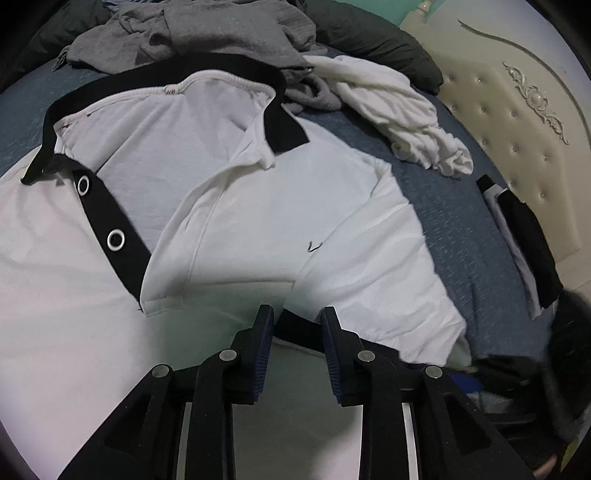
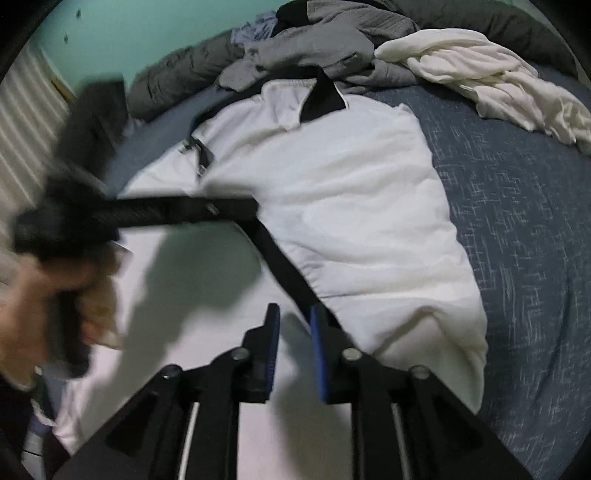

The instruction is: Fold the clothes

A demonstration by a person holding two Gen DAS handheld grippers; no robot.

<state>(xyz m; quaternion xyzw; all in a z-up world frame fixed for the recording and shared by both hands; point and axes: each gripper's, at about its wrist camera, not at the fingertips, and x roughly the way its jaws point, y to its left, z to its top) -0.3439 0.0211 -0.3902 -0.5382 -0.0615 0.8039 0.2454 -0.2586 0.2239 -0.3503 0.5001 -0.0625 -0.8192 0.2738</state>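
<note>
**White polo shirt spread on the bed, both claws let go**

Spread flat on the blue bedspread point(image 1: 454, 221): a white polo shirt point(image 1: 258, 221) with black collar point(image 1: 166, 79) and black button strip point(image 1: 110, 229) carrying two metal-ringed eyelets. One side folded in over the chest, its black sleeve cuff point(image 2: 291, 273) running as a diagonal band across the white cloth. Collar end toward the far side of the bed, hem end toward the cameras.

Left gripper point(image 1: 297, 317) poised low over the folded sleeve, jaws parted a little, blue pads clear of the cloth, black cuff showing in the gap but not pinched. Released.

Right gripper point(image 2: 293, 315) just beside the lower end of the black cuff, jaws likewise slightly apart, nothing clamped between the pads. Released too. In the right wrist view, the left gripper's dark body reaching in from the left, blurred, with the hand point(image 2: 44, 295) that carries it at the picture's edge.

Beyond the collar: a rumpled grey garment point(image 1: 207, 33), touching the collar. To its right, a crumpled white garment point(image 1: 402, 114), lying apart from the shirt. Behind them, a dark pillow point(image 1: 376, 40). At the right edge of the left wrist view, a cream tufted headboard point(image 1: 517, 122) and a black-and-white folded piece point(image 1: 524, 240) against it.
</note>
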